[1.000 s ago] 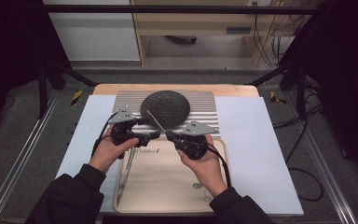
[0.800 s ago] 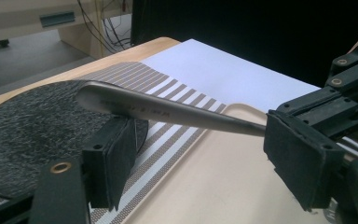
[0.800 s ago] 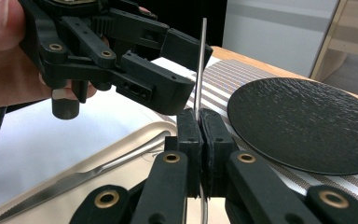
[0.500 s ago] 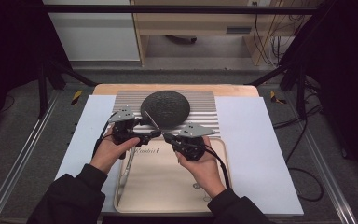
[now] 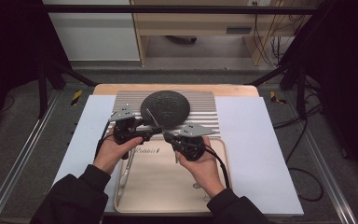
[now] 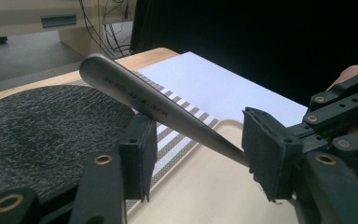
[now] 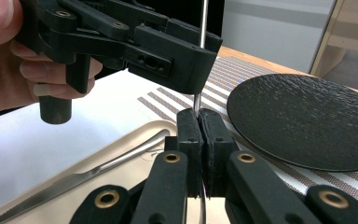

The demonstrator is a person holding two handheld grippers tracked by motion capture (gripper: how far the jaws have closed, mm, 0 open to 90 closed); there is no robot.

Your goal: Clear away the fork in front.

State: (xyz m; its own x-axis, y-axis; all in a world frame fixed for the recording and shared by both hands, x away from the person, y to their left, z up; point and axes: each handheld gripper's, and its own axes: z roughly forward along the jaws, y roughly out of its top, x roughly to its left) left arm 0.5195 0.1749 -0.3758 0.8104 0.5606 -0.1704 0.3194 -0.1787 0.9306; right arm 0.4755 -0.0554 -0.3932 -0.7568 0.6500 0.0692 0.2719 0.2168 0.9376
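1. We have a slim steel cutlery piece with a rounded, stamped handle (image 6: 158, 112) held up in the air between the two hands, above the far edge of the beige tray (image 5: 214, 186) and just in front of the round black textured plate (image 5: 165, 108).
2. Our right tongs (image 7: 199, 122) are pressed together on its thin lower part, pinching it upright.
3. Our left tongs (image 6: 196, 140) stand half spread around the handle and have just been closing; one pad seems to touch the handle, the other is apart from it, so it is not yet gripped there.
4. We judge the step to be a handover from right to left. Next the left tongs must finish closing on the handle before the right ones let go, or the piece may tip.
5. The left gripper view shows the stamped lettering and the gap at the pad; the high view does not.
6. The right gripper view shows a steel knife (image 7: 88, 175) lying in the tray.
7. The high view alone lays out the striped placemat (image 5: 205, 112) and pale blue sheet (image 5: 256, 149) on the worktop.
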